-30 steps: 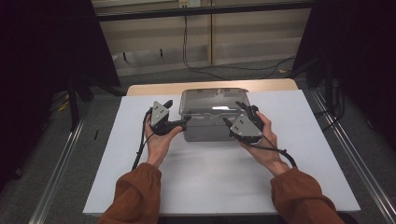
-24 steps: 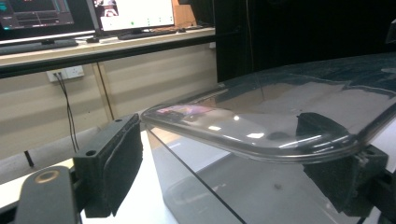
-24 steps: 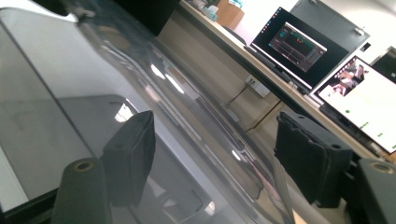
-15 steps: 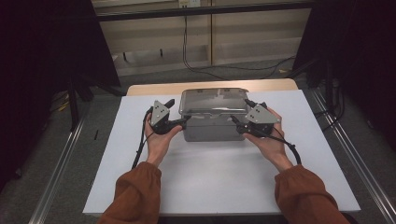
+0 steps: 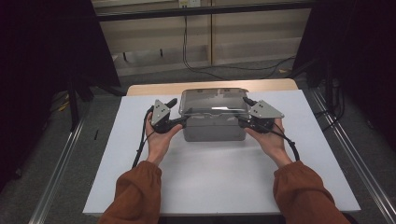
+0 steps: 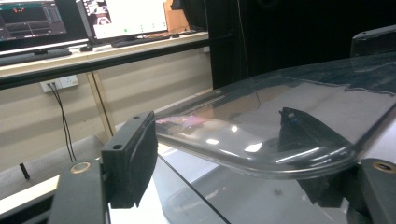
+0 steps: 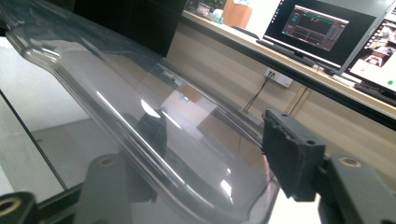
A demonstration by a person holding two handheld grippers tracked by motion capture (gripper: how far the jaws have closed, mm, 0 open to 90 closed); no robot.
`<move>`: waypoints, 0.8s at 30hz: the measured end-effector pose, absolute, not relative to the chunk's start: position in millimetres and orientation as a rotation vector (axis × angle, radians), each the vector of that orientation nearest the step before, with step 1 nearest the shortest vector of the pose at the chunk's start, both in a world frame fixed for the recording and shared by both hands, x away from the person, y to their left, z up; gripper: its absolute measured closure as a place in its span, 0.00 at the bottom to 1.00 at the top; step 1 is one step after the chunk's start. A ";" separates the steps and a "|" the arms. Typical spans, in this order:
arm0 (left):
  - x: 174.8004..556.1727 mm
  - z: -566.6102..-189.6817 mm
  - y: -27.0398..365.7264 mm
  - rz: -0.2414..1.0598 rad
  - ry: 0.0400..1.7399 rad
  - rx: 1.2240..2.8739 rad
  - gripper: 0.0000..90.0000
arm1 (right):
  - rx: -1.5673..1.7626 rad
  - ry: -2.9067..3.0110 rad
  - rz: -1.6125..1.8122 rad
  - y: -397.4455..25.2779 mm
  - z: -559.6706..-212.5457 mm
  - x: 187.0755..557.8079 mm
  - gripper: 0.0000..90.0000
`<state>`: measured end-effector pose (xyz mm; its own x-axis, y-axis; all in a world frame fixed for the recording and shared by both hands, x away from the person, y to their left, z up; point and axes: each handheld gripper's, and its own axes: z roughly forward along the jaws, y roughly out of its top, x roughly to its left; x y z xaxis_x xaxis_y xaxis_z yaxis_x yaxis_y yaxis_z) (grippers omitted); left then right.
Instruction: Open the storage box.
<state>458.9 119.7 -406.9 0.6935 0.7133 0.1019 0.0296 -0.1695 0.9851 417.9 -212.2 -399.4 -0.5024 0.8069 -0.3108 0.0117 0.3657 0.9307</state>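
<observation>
The clear lid (image 5: pixel 213 101) was what you were working on, and it sat on top of the grey plastic box (image 5: pixel 214 131) near the far middle of the white worktop (image 5: pixel 205 182).

Your left hand-held gripper (image 5: pixel 183 121) had its jaws spread around the lid's left rim: in the left gripper view the rounded edge of the lid (image 6: pixel 280 135) ran between the two black jaws, with a plain gap to the upper pad (image 6: pixel 133 161), so nothing was pinched yet. Your right hand-held gripper (image 5: pixel 242 122) stood the same way at the lid's right rim; the right gripper view showed the lid (image 7: pixel 154 116) lying between the parted jaws, the far pad (image 7: pixel 289 156) standing clear of the plastic.

As a judgement, you were early in the work: both hand-held grippers were placed on opposite edges, but neither had closed and the lid was not yet lifted. Closing on both rims and raising the lid evenly appeared to be what was left.

Through the clear lid the box's inside looked bare as far as the high view allowed; reflections hid part of it, so you could not be sure nothing lay at the bottom. The box rested flat on the worktop, its near wall facing you, between your two hands.
</observation>
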 end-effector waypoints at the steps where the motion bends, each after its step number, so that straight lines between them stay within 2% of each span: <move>1: 459.1 -406.6 119.3 0.672 0.603 1.643 0.34 | 0.720 1.808 1.232 -212.5 -398.6 418.3 0.47; 5: 459.2 -402.6 117.8 0.674 0.590 1.638 0.39 | 0.719 1.800 1.259 -214.0 -395.6 420.1 0.50; 24: 468.7 -394.7 119.5 0.670 0.598 1.620 0.39 | 0.749 1.797 1.346 -222.6 -384.5 427.7 0.54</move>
